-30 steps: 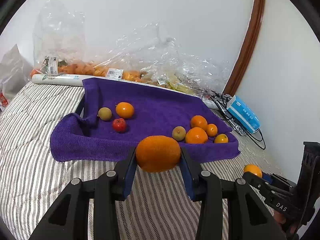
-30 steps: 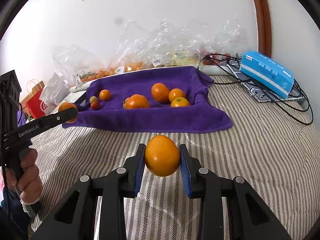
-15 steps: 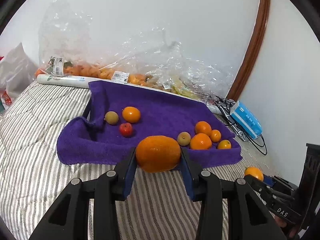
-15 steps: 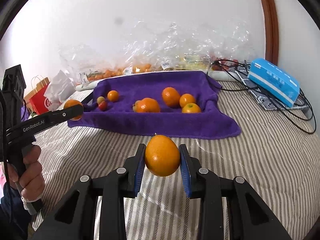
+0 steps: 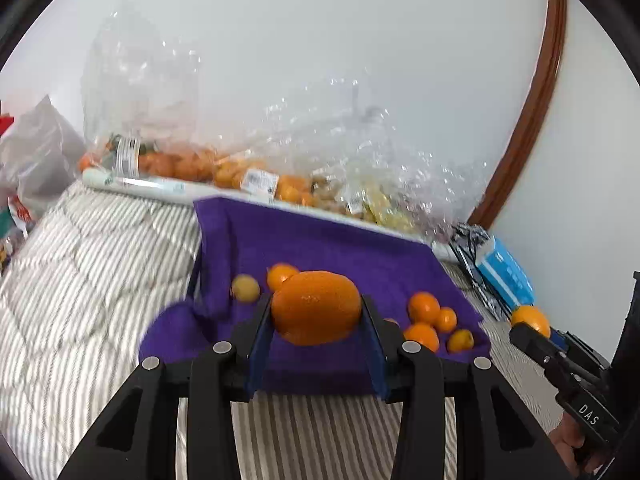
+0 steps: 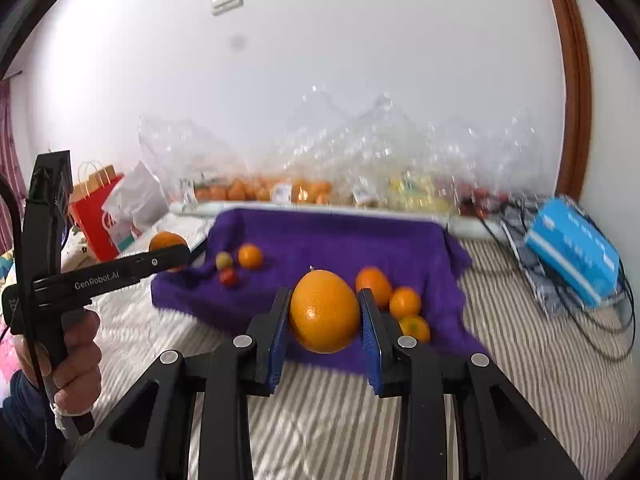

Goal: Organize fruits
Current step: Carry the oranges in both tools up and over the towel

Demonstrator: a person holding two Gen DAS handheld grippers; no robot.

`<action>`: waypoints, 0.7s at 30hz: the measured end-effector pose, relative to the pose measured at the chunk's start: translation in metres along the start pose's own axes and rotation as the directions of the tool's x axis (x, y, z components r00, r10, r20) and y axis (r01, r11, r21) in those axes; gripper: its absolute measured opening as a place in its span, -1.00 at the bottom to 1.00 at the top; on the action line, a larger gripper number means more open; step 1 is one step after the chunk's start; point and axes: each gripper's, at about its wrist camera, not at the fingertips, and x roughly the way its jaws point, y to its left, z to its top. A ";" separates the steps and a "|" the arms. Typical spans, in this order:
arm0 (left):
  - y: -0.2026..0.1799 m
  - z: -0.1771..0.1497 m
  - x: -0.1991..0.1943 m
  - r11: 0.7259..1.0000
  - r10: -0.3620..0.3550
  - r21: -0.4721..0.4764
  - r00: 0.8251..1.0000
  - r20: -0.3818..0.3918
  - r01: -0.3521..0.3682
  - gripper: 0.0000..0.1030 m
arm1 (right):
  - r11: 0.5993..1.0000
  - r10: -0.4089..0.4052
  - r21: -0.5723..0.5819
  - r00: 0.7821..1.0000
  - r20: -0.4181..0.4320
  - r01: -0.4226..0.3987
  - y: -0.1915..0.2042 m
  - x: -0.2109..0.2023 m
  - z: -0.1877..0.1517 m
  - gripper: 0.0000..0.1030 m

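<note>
My left gripper [image 5: 316, 310] is shut on a large orange [image 5: 316, 307], held above the near edge of the purple towel [image 5: 320, 244]. My right gripper [image 6: 324, 314] is shut on another large orange [image 6: 324, 312], also just before the purple towel [image 6: 332, 240]. On the towel lie a left group, a small orange [image 6: 250, 256], a greenish fruit [image 6: 224, 260] and a small red fruit [image 6: 228, 277], and a right group of oranges [image 6: 405, 302]. The left gripper also shows in the right wrist view [image 6: 168, 254], and the right gripper in the left wrist view [image 5: 530, 322].
Clear plastic bags of fruit [image 6: 312, 188] line the wall behind the towel. A blue tissue pack [image 6: 572, 256] and black cables [image 6: 616, 320] lie at the right. A red paper bag [image 6: 94, 216] stands at the left. The striped bedding [image 6: 520, 360] surrounds the towel.
Both grippers have moved forward and tilted up toward the towel, each still holding its orange. The towel and fruit look closer and lower in both views.
</note>
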 end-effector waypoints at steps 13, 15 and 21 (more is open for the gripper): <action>-0.016 0.046 0.040 1.000 -0.006 0.002 0.999 0.036 0.006 -0.23 | 1.000 -0.013 0.018 0.997 0.070 0.012 -0.019 0.034 0.052 -0.36; -0.018 0.047 0.048 1.000 -0.007 0.005 0.999 0.035 0.007 -0.23 | 0.999 -0.011 0.036 0.997 0.072 0.008 -0.024 0.041 0.054 -0.36; -0.010 0.036 0.066 0.999 0.044 0.021 0.999 0.016 -0.044 -0.23 | 0.995 -0.017 0.097 0.999 0.032 0.014 -0.045 0.063 0.041 -0.36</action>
